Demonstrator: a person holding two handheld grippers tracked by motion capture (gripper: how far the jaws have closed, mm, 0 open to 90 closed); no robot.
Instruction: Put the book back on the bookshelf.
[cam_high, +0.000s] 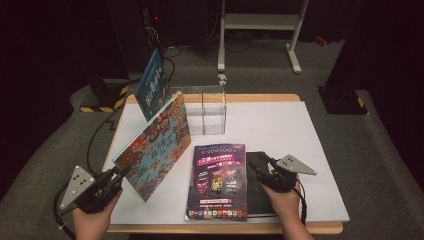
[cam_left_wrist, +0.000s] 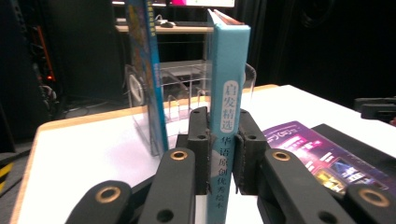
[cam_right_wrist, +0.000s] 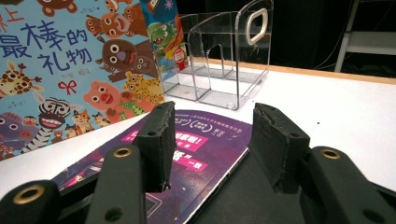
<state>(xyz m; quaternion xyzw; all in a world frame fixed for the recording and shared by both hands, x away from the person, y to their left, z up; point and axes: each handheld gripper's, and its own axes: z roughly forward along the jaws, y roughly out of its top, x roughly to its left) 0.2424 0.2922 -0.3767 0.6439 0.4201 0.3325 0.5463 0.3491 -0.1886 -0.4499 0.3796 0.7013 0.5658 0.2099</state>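
Teal along its spine, the picture book (cam_left_wrist: 227, 126) stands upright on edge in the left gripper (cam_high: 114, 180), whose two black jaws are clamped on that spine from either side. In the high view its long axis runs from the gripper at about seven o'clock up toward the clear rack (cam_high: 202, 111) at about twelve o'clock on the white table (cam_high: 280, 125). A second, blue book (cam_high: 152, 84) already leans at the rack's left side, near eleven o'clock. The move ahead probably depends on lining the held book's edge with an empty slot, which lies straight beyond its far end. The right gripper (cam_high: 260, 169) rests at about five o'clock, jaws spread wide and empty, over a black book (cam_right_wrist: 243, 196) beside a purple magazine (cam_high: 219, 181).
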